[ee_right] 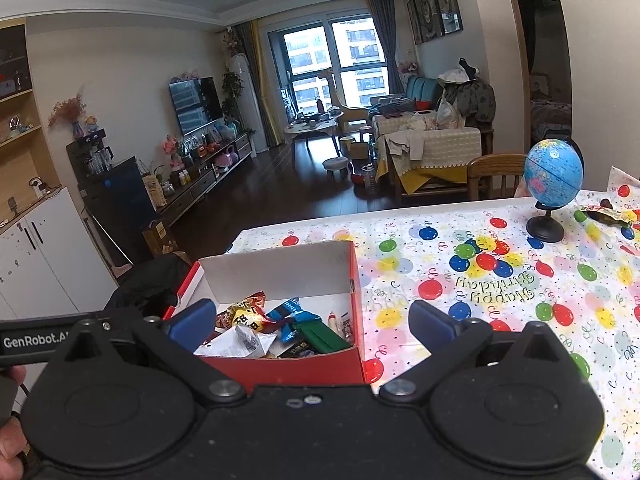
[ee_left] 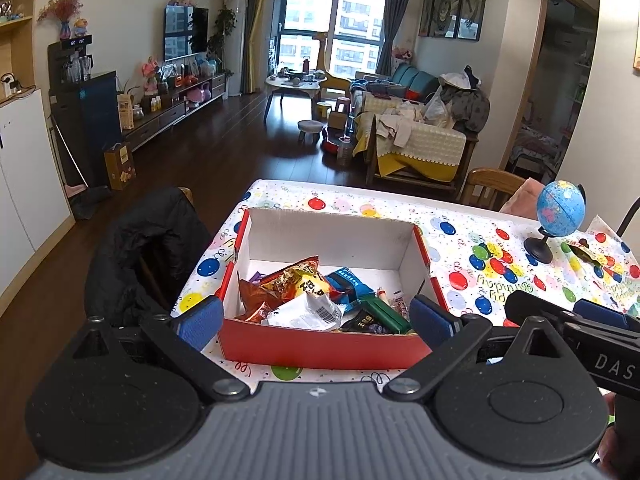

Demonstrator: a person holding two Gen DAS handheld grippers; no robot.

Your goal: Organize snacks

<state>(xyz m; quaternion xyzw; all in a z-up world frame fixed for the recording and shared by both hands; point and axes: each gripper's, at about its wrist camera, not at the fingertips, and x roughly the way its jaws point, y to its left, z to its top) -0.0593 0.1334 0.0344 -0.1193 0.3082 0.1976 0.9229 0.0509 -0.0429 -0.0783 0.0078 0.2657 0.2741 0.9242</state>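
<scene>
A: Two grippers are hovering empty. The left gripper (ee_left: 316, 320) is spreading its blue pads wide, touching nothing; the red box (ee_left: 320, 346) is sitting just ahead, between its fingers in view.

B: And the other?

A: The right gripper (ee_right: 312, 322) is likewise gaping, gripping nothing, with the box (ee_right: 288, 364) ahead and slightly left.

B: Where are the snacks?

A: Most snack packets (ee_left: 316, 300) are lying jumbled inside the box, likely gathered there. One dark packet (ee_right: 606, 214) is waiting far ahead to the right, beyond the globe (ee_right: 553, 172) on the balloon tablecloth (ee_right: 500, 280).
</scene>
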